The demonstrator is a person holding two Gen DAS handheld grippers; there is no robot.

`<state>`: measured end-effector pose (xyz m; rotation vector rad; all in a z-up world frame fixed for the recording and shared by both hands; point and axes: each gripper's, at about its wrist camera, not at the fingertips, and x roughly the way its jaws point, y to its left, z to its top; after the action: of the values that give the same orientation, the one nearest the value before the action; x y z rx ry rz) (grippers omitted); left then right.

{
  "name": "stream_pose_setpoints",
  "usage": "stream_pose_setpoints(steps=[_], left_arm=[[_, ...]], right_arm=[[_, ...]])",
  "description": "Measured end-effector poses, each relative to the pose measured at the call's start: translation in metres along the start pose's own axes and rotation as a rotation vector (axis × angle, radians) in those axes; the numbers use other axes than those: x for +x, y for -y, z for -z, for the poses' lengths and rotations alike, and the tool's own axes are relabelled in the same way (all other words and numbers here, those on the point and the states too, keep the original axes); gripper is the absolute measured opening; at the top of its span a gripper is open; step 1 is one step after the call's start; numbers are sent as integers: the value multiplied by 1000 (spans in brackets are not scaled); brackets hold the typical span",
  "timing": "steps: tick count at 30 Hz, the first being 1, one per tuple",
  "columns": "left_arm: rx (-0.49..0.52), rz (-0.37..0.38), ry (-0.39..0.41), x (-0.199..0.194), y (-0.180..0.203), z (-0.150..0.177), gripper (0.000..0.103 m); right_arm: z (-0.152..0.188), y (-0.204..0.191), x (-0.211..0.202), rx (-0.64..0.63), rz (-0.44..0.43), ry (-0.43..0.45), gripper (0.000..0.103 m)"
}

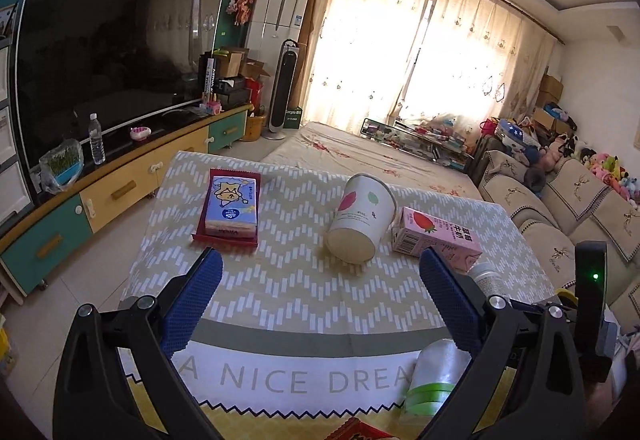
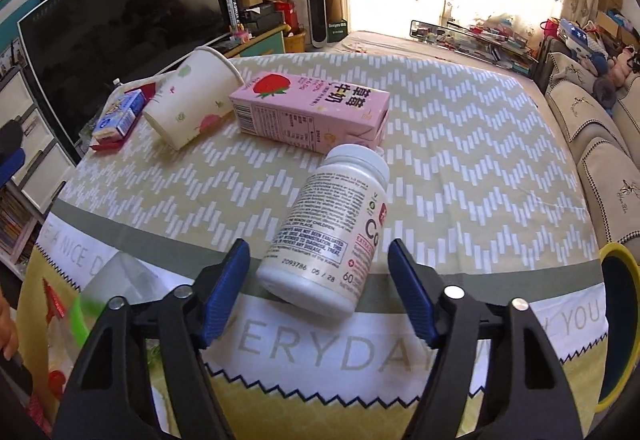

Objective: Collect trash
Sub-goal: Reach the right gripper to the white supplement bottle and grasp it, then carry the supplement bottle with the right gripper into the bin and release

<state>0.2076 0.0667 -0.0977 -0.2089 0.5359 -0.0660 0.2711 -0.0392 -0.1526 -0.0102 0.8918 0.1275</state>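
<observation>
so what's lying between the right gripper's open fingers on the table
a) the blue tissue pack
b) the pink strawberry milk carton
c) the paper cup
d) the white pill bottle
d) the white pill bottle lies on its side between the blue pads of the right gripper, which do not touch it, while the paper cup, the pink strawberry milk carton and the blue tissue pack lie farther back on the table.

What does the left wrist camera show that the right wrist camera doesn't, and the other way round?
Left wrist only: the open left gripper and a clear bottle with a green band.
Right wrist only: the open right gripper with the white pill bottle lying between its fingers, untouched, label readable.
Both: the tipped paper cup, pink strawberry milk carton and blue tissue pack.
</observation>
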Motion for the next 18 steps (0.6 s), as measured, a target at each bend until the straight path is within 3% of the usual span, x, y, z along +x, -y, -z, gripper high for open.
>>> stream_pose_setpoints(steps=[3, 12, 18], left_arm=[[17, -4, 2, 1, 4, 3, 97], [40, -1, -21, 6, 10, 6, 97], [46, 3, -24, 6, 12, 8, 97]], right_arm=[[1, 5, 0, 7, 15, 7, 45], [14, 22, -38, 43, -59, 60, 45], [29, 48, -77, 78, -50, 114, 45]])
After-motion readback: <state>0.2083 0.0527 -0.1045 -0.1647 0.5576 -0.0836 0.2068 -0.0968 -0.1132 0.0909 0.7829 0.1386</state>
